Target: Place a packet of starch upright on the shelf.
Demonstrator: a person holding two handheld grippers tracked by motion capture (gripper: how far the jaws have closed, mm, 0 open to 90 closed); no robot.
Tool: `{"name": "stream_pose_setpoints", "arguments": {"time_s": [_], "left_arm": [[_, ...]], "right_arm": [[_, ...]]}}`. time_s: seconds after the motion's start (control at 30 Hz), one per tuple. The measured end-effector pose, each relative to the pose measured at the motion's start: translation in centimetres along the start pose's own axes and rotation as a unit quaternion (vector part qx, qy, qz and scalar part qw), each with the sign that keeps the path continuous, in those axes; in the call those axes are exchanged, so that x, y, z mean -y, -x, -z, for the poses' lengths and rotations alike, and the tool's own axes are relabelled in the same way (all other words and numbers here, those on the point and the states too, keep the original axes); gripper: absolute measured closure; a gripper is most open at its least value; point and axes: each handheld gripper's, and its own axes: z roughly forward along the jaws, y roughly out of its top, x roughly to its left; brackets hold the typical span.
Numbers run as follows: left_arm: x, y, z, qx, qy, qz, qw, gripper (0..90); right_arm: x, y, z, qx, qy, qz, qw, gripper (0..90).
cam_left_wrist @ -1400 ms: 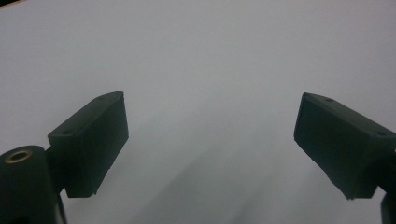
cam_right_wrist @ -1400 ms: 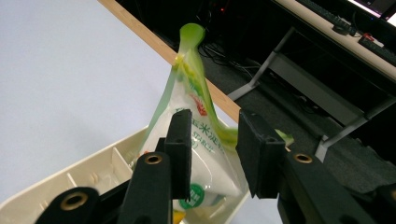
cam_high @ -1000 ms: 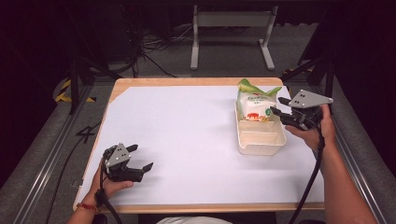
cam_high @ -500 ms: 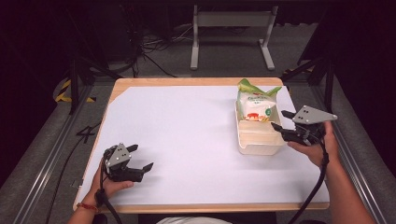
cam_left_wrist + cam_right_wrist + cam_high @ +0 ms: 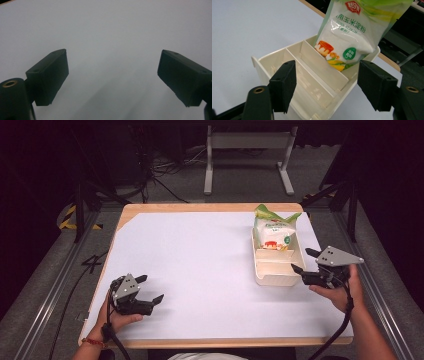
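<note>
Where right gripper (image 5: 325, 87) looks, starch bag (image 5: 350, 32) leaning in divided tray (image 5: 274, 61)

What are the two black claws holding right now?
Nothing. The left gripper is open over the bare white tabletop. The right gripper is open too, beside the cream plastic divided tray without gripping it.

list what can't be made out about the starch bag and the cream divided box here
- White and green starch bag: its bottom is hidden behind a divider of the cream plastic divided box in the right gripper view; its top is cut off by the upper edge.
- High view: the bag's print is too small to read.
</note>
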Motion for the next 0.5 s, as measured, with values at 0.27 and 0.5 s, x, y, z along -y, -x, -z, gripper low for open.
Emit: {"name": "stream_pose_setpoints", "arguments": {"time_s": [0.27,0.5], "left_arm": [[0.0,0.0,0.0,-0.002,-0.003,0.002,1.0,10.8],[0.0,0.0,0.0,-0.002,-0.003,0.001,1.0,10.9]], "right_arm": [[1.5,-0.5,0.4,0.005,0.008,-0.018,0.9998,18.7],[2.9,-1.2,0.7,0.007,0.015,-0.022,0.9996,13.2]]}}
